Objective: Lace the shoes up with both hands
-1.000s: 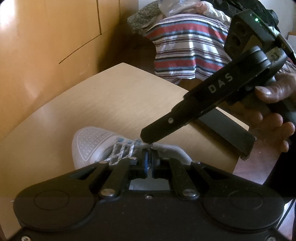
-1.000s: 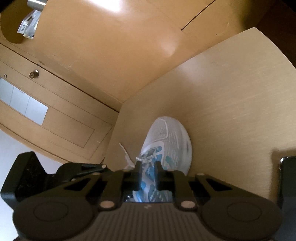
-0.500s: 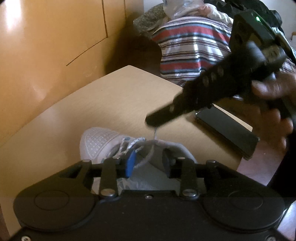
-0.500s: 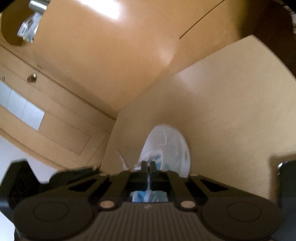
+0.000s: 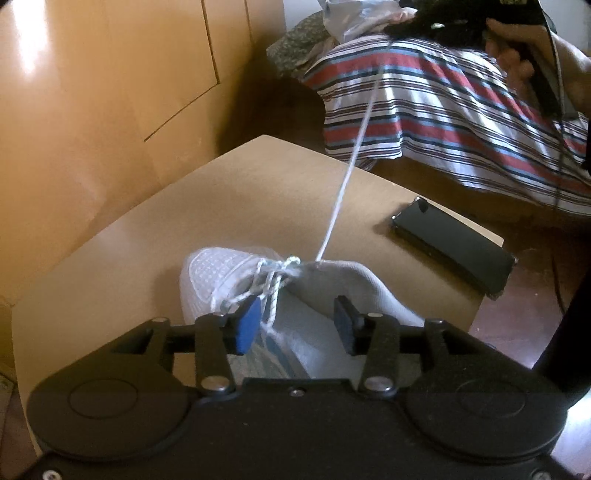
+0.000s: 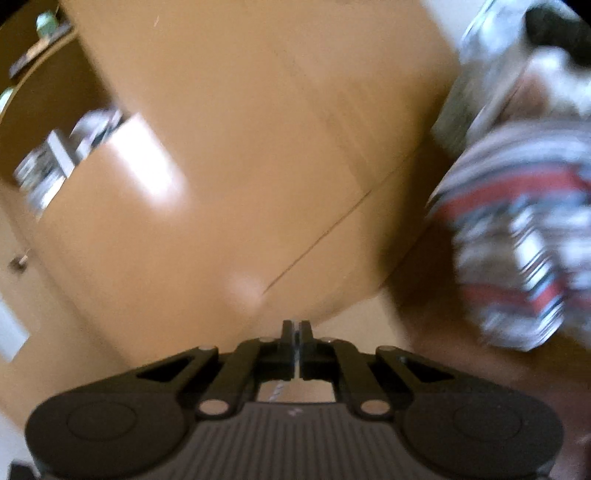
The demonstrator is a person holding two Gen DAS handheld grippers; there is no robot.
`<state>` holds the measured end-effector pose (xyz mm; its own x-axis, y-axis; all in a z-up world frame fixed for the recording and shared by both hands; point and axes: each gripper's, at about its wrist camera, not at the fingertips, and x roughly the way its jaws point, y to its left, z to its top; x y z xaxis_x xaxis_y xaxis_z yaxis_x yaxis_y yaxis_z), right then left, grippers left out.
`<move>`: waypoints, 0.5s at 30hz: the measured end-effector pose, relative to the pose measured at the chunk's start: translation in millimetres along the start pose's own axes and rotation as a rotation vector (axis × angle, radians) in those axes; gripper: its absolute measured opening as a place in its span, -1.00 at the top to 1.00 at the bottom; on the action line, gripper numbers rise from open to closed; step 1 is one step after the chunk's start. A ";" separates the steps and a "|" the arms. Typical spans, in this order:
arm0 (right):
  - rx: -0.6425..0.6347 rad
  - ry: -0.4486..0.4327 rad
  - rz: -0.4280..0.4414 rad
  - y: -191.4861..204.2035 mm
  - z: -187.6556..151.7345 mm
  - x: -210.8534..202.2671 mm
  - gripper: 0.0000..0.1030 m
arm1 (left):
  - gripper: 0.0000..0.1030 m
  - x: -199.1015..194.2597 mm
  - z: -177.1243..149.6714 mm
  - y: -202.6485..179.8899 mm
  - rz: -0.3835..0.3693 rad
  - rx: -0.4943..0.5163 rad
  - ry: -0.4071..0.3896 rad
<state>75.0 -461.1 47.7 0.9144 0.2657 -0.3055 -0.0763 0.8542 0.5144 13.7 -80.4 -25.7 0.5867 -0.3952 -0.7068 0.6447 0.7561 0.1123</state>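
Item: white mesh-knit sneaker with blue side panels (image 5: 236, 280), lying on the pale wooden table top (image 5: 122, 258), toe pointing away from the left wrist camera, directly ahead of the left gripper (image 5: 293, 325). Position unchanged from a second ago.

White shoelace (image 5: 351, 162): crossed and bunched over the upper eyelets. One strand now runs taut from the knot area up and to the right, across the table edge, to the right gripper (image 5: 417, 27) at the top of the left view. A second ago no such strand was drawn out; the right gripper was low over the shoe's tongue.

Left gripper: jaws have just been opening and now stand partly apart, blue pad (image 5: 247, 325) on one side. Loose lace loops lie just beside the blue pad; the pads press on nothing. A second ago these jaws were shut together.

Right gripper, own view (image 6: 295, 332): jaws closed on a thin pale strand of lace seen in the slit between them. Background heavily blurred; the shoe, earlier centred in this view, is out of it.

Surroundings: flat black rectangular phone (image 5: 454, 247) on the table's right part, apart from the shoe; red, blue and white striped cloth (image 5: 436, 110) beyond the table; orange-brown wooden panelling (image 5: 92, 110) at left.
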 end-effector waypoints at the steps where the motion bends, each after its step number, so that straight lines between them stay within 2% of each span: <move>1: 0.001 -0.037 -0.031 -8.6 9.1 -8.4 0.96 | 0.14 -2.2 -1.7 0.6 0.002 0.001 -0.001; 4: 0.019 -0.110 -0.091 -33.1 27.9 -27.3 0.96 | 0.14 -3.6 -5.7 2.1 0.012 0.005 0.002; 7: 0.052 -0.140 -0.114 -50.7 38.2 -39.9 0.96 | 0.14 -3.2 -7.2 3.0 0.018 0.004 0.005; 10: 0.041 -0.121 -0.098 -50.6 36.5 -40.4 0.96 | 0.14 -1.9 -7.1 2.5 0.043 0.007 0.004; 12: -0.018 -0.082 -0.057 -35.4 31.0 -35.4 0.96 | 0.10 0.0 -8.1 2.1 0.078 0.014 0.010; 14: -0.074 -0.040 -0.020 -18.9 24.8 -28.6 0.96 | 0.10 0.2 -7.6 7.5 0.079 -0.031 0.006; 15: -0.104 -0.017 0.000 -10.3 20.4 -24.5 0.96 | 0.19 0.1 -7.1 10.3 0.078 -0.058 0.005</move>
<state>61.5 -485.5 66.3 0.9210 0.2589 -0.2910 -0.1165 0.8961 0.4283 16.9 -69.0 -29.5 0.6318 -0.3315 -0.7007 0.5676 0.8135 0.1269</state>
